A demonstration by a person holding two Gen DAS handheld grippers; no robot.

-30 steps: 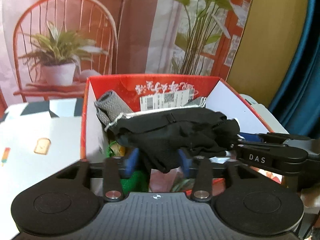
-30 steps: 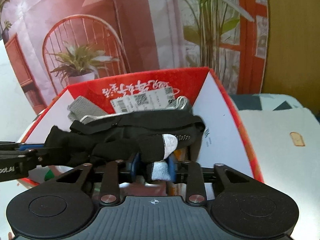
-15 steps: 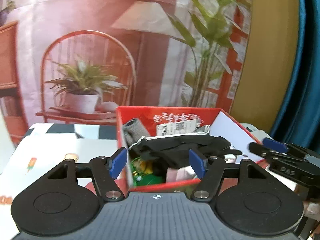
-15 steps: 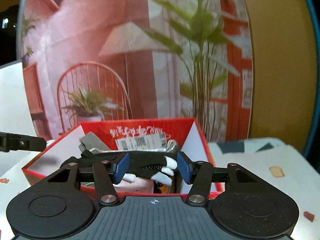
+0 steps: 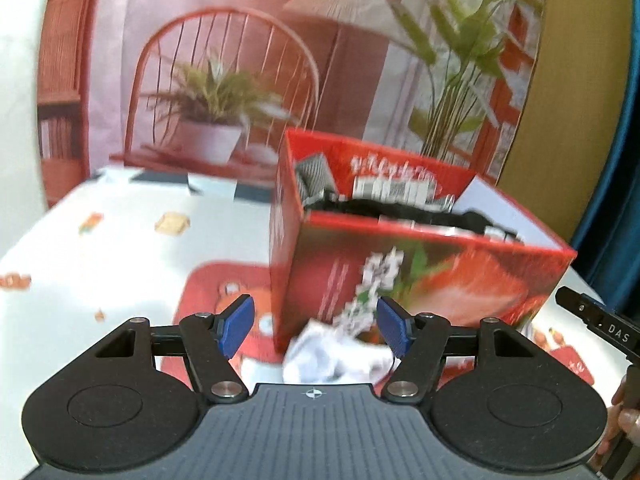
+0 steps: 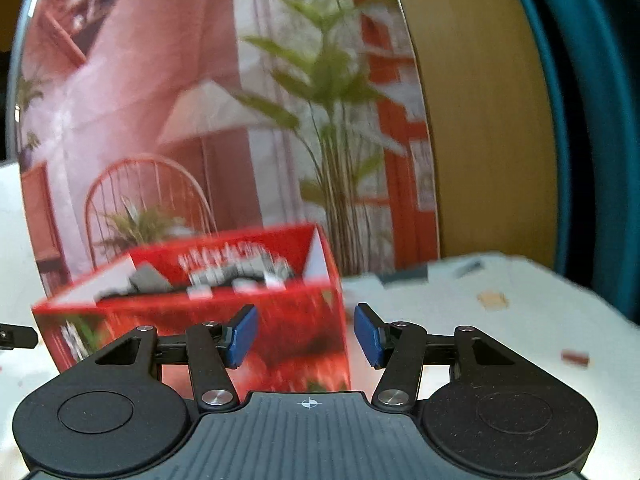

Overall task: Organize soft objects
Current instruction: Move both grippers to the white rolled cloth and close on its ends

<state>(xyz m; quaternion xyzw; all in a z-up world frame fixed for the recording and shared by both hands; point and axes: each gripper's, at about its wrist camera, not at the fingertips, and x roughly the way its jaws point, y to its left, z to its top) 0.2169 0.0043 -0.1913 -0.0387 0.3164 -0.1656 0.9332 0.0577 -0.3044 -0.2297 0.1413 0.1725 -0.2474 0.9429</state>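
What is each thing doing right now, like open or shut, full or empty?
Red cardboard box: open on top, upright, holding clothes.
Black cloth garment: lying inside the box.
Crumpled white cloth: on the table, outside the box.
Left gripper: open, holding nothing.
Right gripper: open, holding nothing.

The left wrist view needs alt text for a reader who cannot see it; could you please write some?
The open left gripper hangs over a crumpled white cloth on the table, in front of a red cardboard box holding dark and grey fabrics. The right gripper juts in at the right edge.
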